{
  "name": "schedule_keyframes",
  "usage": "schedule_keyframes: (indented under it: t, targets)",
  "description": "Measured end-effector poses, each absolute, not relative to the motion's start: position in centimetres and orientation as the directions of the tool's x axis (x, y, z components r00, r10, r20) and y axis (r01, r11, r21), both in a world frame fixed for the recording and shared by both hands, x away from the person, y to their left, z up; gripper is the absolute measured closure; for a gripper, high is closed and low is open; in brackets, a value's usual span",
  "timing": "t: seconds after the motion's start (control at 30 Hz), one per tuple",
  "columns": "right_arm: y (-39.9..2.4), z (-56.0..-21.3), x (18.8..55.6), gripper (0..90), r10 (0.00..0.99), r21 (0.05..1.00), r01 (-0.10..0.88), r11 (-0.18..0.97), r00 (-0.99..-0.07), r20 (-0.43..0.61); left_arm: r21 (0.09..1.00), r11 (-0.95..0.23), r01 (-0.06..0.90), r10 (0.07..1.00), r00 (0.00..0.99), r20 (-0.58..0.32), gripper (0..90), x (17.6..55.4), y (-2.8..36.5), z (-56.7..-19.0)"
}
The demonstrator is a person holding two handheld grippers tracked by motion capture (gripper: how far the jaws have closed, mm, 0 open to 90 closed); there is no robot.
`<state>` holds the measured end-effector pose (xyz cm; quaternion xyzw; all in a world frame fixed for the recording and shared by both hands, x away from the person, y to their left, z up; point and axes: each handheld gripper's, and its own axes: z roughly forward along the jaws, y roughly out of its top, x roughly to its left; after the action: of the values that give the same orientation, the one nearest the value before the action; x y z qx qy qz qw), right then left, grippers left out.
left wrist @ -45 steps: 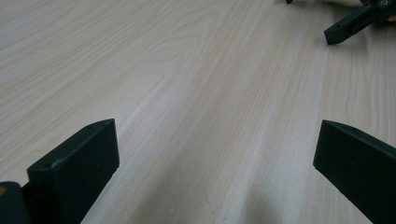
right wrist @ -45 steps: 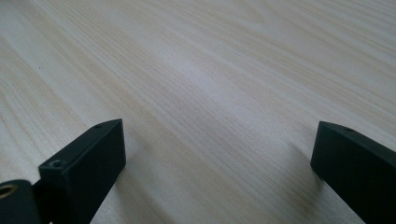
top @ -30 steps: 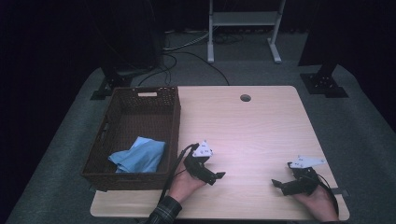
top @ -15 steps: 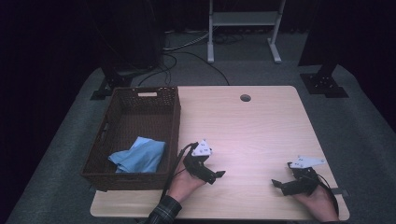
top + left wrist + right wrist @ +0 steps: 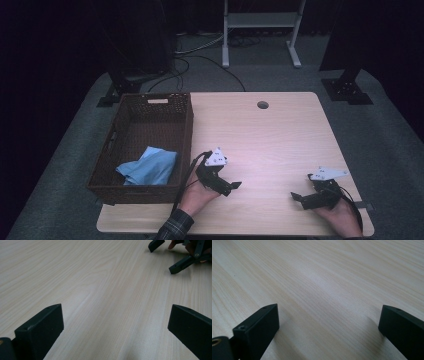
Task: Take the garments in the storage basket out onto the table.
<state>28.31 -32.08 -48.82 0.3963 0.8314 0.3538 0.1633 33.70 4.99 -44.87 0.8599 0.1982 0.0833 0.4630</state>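
Observation:
My left gripper (image 5: 234,187) rests low on the wooden table (image 5: 260,135), just right of a dark wicker basket (image 5: 186,125). Its jaws point right and stand wide open with bare wood between them, as the left gripper view (image 5: 115,327) confirms. My right gripper (image 5: 296,198) lies near the table's front right corner, jaws pointing left, also open and empty (image 5: 328,325). In the left gripper view the right gripper (image 5: 162,255) shows far off at the top right. A crumpled blue cloth (image 5: 149,166) lies in the near end of the basket.
The table has a round cable hole (image 5: 262,105) near its far edge. A white metal stand (image 5: 260,22) and dark equipment legs stand on the grey floor beyond the table. Bare wood stretches between and beyond the two grippers.

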Motion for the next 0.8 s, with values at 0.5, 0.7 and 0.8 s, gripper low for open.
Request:
schedule_keyframes:
  t: [0.5,0.7,0.8]
  targets:
    - [-32.07,-48.82,28.30,2.1,0.775,0.718,0.544,0.435,-0.632,0.009,0.836,-0.481,0.264,0.428,0.903,-0.039,0.0,33.69,5.06,-44.21]
    - [-32.07,-48.83,28.29,2.1,0.775,0.718,0.544,0.435,-0.631,0.009,0.837,-0.478,0.265,0.429,0.902,-0.041,0.0,33.72,5.09,-44.05]
    - [-32.07,-48.82,28.28,2.1,0.776,0.718,0.545,0.434,-0.631,0.009,0.838,-0.475,0.268,0.432,0.901,-0.043,0.0,33.77,5.10,-44.05]
